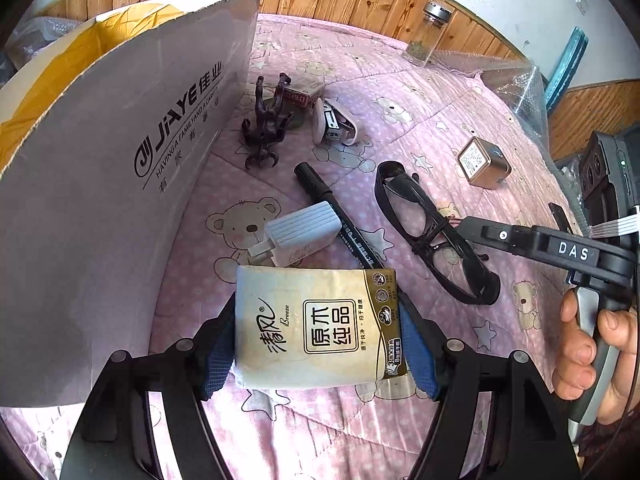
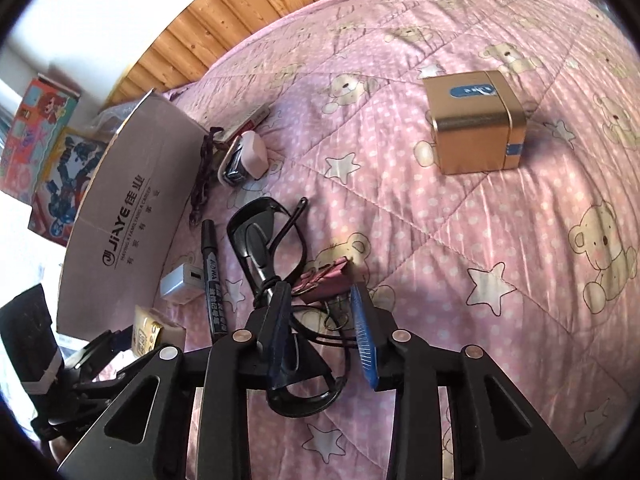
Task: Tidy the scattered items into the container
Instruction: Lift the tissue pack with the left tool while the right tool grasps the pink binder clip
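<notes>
While my left gripper (image 1: 318,336) pinches a tissue pack (image 1: 316,326) between its blue pads, the pack hangs just above the pink bear-print quilt (image 2: 460,220) of the bed, close beside the cardboard box (image 1: 120,160) whose grey flap stands to my left. My right gripper (image 2: 320,332) is spread, its fingers straddling the black glasses (image 2: 272,248) that lie on the quilt; one pad sits over the frame and the other stands apart from it, so nothing is clamped there. A dark pink binder clip (image 2: 326,276) lies just beyond those fingertips, touching the glasses. A black marker (image 1: 340,216) lies between the glasses and a white charger plug (image 1: 298,234), the plug resting against the marker. Farther off, near the box flap, a dark claw-like toy (image 1: 266,124) stands beside a small white-shelled gadget (image 1: 332,122) and a red-and-white packet (image 1: 300,94). A gold tin (image 2: 474,122) sits well apart on the open quilt. A glass jar (image 1: 426,34) stands upright by the wooden wall panel. My hand (image 1: 592,352) grips the right handle.
</notes>
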`<state>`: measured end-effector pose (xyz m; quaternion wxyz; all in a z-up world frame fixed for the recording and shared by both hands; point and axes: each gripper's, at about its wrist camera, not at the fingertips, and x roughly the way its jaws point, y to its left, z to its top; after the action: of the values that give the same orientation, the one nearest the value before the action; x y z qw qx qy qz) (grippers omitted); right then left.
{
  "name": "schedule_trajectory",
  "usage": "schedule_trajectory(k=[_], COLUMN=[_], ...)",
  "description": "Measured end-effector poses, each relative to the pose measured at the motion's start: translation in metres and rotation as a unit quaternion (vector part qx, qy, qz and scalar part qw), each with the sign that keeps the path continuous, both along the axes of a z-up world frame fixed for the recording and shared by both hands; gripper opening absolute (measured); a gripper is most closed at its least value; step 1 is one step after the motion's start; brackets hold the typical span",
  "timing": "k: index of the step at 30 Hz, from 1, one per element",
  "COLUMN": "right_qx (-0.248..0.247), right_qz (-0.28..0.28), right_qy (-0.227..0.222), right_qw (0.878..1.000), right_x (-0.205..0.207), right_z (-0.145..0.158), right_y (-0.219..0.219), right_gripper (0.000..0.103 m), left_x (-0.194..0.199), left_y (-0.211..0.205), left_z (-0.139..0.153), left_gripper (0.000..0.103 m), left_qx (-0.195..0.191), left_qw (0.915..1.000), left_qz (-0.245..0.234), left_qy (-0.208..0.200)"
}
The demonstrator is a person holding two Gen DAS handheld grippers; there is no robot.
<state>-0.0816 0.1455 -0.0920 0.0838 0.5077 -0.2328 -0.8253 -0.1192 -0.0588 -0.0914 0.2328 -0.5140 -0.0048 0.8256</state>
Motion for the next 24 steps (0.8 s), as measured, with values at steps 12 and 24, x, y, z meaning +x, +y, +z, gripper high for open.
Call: schedule_trajectory(k=[12,24], right_qx=[0.131,0.169], right_qz=[0.061,0.090], right_qy=[0.026,0.027], right_qw=[0.989,0.981], right_x=[-0.019,0.003], right_z=[-0.002,0.000], right_y=[-0.030,-0.041], right_gripper=[0.029,0.030], left_x=[-0.002,0.001], left_y=[0.009,0.010], left_z=[-0.008,-0.007], left_gripper=[0.073,0.073], left_qx=[-0.003,0.001], left_qw=[0.9999,0.9999], left_qz=[-0.012,-0.016], left_qy=[-0.005,-0.007])
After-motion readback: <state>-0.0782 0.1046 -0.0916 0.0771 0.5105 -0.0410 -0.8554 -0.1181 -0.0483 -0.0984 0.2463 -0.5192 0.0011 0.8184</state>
